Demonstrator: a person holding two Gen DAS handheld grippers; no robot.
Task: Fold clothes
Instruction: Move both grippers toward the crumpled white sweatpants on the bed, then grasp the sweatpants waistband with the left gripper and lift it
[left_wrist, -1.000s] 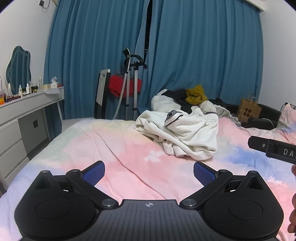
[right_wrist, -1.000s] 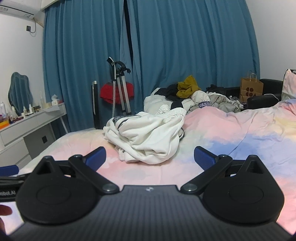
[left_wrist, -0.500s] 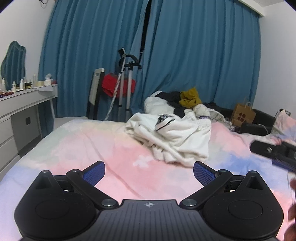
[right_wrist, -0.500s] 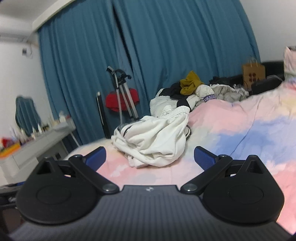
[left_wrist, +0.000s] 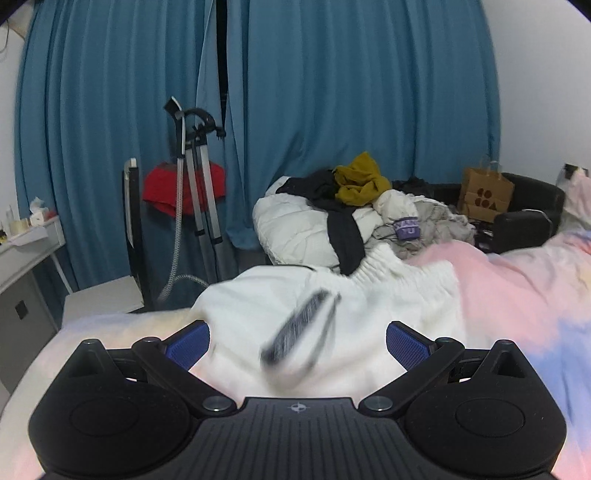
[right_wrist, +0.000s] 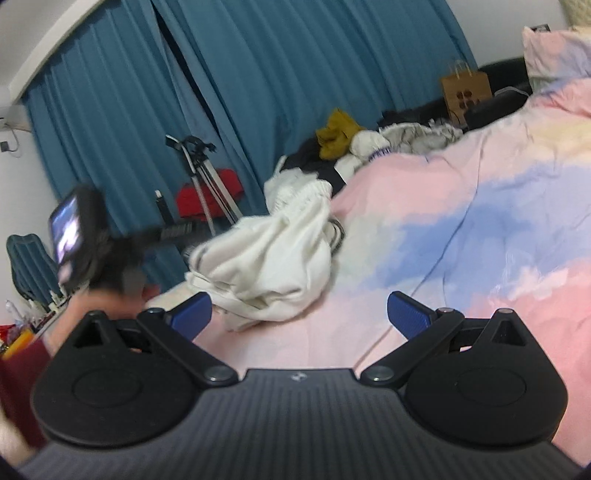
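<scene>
The bed (right_wrist: 480, 236) takes most of the room, and its pastel pink and blue cover lies wide and bare on the right side, up to a pillow (right_wrist: 554, 48) at the far corner. Behind it, blue curtains (left_wrist: 332, 110) close the whole back wall. At the far edge of the bed a pile of clothes (left_wrist: 354, 214) is heaped, white, black and mustard together, and a brown paper bag (left_wrist: 485, 194) stands just beside it. On the left, a white desk (left_wrist: 26, 251) and a steamer stand (left_wrist: 195, 177) with something red behind it narrow the passage there.

The white garment (right_wrist: 280, 254) lies crumpled on the cover, near the left edge of the bed. The left gripper (left_wrist: 297, 338) is right at it with the blue fingers spread wide, holding nothing; the cloth looks blurred between them. The right gripper (right_wrist: 299, 312) is also fully spread and empty, near the garment, which lies just ahead of its left finger.
</scene>
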